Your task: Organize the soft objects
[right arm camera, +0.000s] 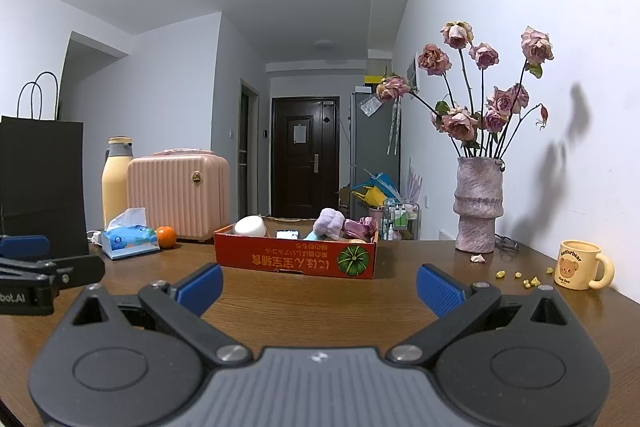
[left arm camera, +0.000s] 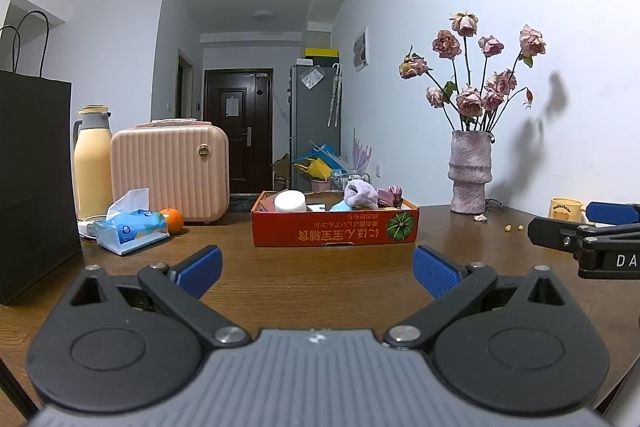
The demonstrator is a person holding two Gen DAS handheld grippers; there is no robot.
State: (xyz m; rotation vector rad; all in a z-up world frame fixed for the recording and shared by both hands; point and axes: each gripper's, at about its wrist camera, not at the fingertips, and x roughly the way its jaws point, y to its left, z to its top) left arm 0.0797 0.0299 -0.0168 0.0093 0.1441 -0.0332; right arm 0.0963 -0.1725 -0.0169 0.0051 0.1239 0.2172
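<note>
A red cardboard box [left arm camera: 320, 229] [right arm camera: 280, 259] stands mid-table. Inside lie a white roll [left arm camera: 290, 202] [right arm camera: 250, 226], a lilac plush piece [left arm camera: 360, 194] [right arm camera: 329, 223], a light blue soft item [left arm camera: 341, 207] [right arm camera: 311, 236] and a mauve cloth [left arm camera: 390, 195] [right arm camera: 360, 227]. My left gripper [left arm camera: 318, 269] is open over bare wood, short of the box, nothing between its blue pads [left arm camera: 434, 275]. My right gripper [right arm camera: 320, 285] is likewise open and empty, nearer the wall side. Each gripper shows at the edge of the other's view.
A black paper bag [left arm camera: 36, 179], a yellow thermos [left arm camera: 93, 163], a pink case [left arm camera: 170, 173], a tissue pack [left arm camera: 130, 229] and an orange [left arm camera: 173, 220] sit at the left. A vase of dried roses [right arm camera: 478, 205], a bear mug [right arm camera: 576, 265] and crumbs [right arm camera: 528, 281] sit at the right.
</note>
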